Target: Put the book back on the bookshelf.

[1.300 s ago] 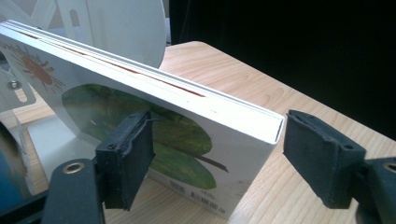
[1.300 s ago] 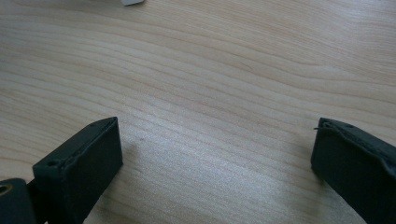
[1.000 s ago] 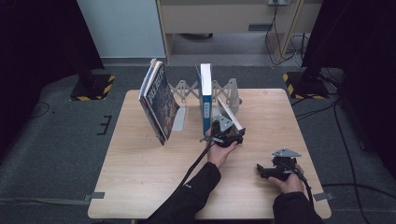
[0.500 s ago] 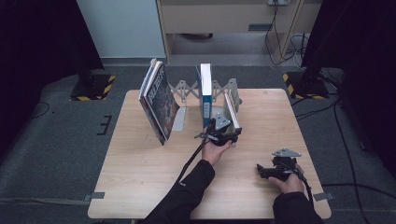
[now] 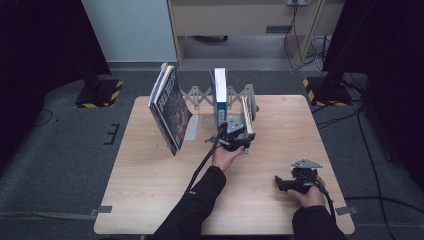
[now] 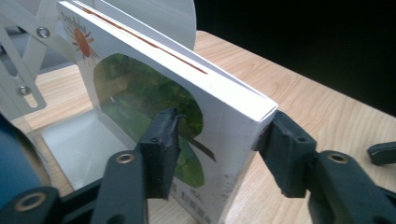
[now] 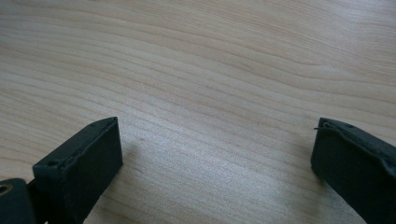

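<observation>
Your left hand-held gripper (image 6: 217, 154) has just been closing and now has its pads pinching the white picture book (image 6: 187, 121) by its near edge, while your right hand-held gripper (image 5: 292, 184) sits wide open on the bare worktop (image 5: 150, 200) at lower right, well apart. The book stands upright in the expanding metal rack (image 5: 200, 96) at top centre, long axis running away from your left hand, so that's the nearer one. The left gripper view shows the grip; the high view shows the leaning magazines (image 5: 170, 107) at upper left.

lab or studio (black curtains (image 5: 45, 50), hazard-taped stand bases (image 5: 97, 95), floor cables (image 5: 300, 40)).
</observation>
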{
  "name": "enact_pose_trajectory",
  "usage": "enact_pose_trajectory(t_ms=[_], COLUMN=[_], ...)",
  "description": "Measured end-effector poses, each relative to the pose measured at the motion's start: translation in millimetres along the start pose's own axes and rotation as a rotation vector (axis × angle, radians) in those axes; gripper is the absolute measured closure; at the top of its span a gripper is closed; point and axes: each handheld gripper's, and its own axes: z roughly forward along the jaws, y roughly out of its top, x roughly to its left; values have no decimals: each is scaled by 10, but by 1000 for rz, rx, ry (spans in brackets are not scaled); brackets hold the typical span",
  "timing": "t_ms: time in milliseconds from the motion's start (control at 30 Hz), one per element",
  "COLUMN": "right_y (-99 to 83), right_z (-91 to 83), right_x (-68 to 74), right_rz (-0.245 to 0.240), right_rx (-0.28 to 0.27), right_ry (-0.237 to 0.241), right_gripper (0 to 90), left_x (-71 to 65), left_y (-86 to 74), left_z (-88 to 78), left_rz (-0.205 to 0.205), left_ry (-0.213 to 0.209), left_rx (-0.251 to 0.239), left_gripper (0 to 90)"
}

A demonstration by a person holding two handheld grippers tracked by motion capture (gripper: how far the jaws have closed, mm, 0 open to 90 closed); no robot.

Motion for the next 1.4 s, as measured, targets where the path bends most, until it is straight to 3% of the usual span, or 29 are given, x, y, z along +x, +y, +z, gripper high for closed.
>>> enact_pose_trajectory(t_ms=[100,433,767,1400], right_y=[0,0,0,2], right_z=[0,0,0,4], right_x=[1,1,0,3], right_rz=[1,1,-1,1], right_rx=[0,0,0,0], right_ry=[0,0,0,-2], right_gripper=[23,23,23,23], left_x=[-6,13,13,81], left_y=[-43,-174,-95,-20], left_z=[-31,-104,-10,72], left_rz=[0,-10,26,9], left_ry=[-14,-20,-16,32], left_rx=[-3,1,28,52], left_gripper=[423,527,549,496])
